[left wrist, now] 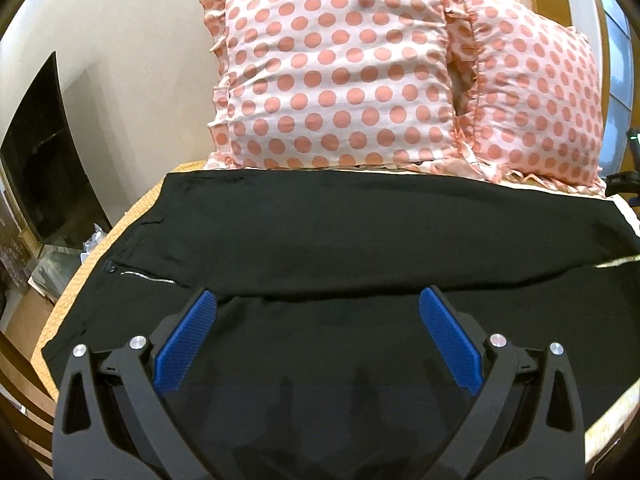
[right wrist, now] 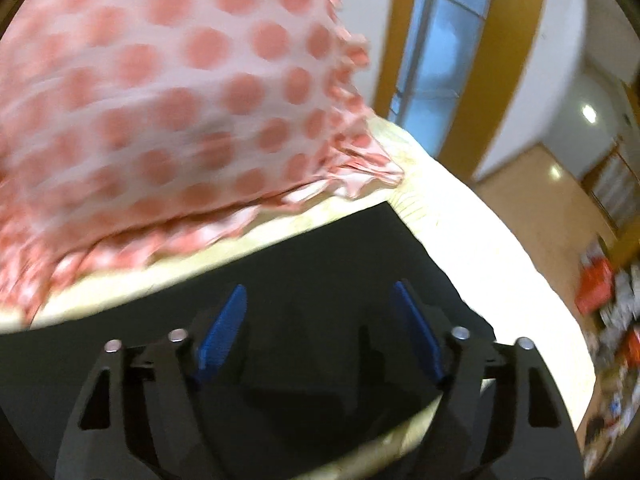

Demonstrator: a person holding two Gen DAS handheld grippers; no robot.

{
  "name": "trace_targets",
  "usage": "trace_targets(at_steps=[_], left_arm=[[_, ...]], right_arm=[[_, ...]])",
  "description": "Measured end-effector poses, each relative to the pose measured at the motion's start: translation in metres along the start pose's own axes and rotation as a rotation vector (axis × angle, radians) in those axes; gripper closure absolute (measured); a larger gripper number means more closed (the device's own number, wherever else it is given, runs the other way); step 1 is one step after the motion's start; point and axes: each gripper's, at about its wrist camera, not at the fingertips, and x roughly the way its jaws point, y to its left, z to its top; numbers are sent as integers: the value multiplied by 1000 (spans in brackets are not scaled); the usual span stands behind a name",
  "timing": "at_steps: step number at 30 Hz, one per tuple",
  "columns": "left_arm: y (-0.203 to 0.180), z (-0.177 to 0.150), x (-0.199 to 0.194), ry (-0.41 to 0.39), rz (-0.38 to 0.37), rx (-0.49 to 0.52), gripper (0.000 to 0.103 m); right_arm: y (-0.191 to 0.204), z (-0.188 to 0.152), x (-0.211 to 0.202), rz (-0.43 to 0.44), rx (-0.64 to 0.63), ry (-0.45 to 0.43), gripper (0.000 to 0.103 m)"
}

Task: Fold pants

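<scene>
Black pants [left wrist: 320, 224] lie spread flat across the bed [left wrist: 608, 404] (cream cover). Two polka-dot pillows [left wrist: 332, 76] stand behind them.

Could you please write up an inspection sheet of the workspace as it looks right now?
Surface: bed with a pale cover.
Job's things: black pants spread flat across the bed, zipper at the left end.
Clutter: two polka-dot pillows propped behind the pants.
Grippers: left gripper open, over the pants; right gripper open, over the pants near their right end; view blurred.
Cables: nothing seen.
Surroundings: dark screen at left, window at right.
</scene>
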Motion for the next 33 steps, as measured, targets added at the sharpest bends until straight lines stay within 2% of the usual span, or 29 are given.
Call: trace_targets(at_steps=[1,5,10,13,16,17,23,28,33], left_arm=[[-1,0,3,5,0,-2,2],[-1,1,18,33,-5,-16,2],[-1,-1,33,54,7,-7,2],[1,-3,37,64,10,-16,2],[4,-4,38,66,9,-27,2],[4,-4,37,63,8,-29,2],[4,-5,30,40,4,-17,2],[3,-5,22,23,-5,-11,2],[5,-3,10,-4,-2,-17,2]], right_arm=[[1,8,12,-16,29,22,35],[5,30,50,-71,142,95,35],[15,40,81,-144,166,146,35],[18,42,87,-198,162,127,37],[22,38,85,-217,135,124,67],[17,33,81,-190,158,129,78],[-20,8,65,-8,311,118,98],[-47,-16,32,168,428,46,99],[-73,-35,-8,293,465,-42,99]])
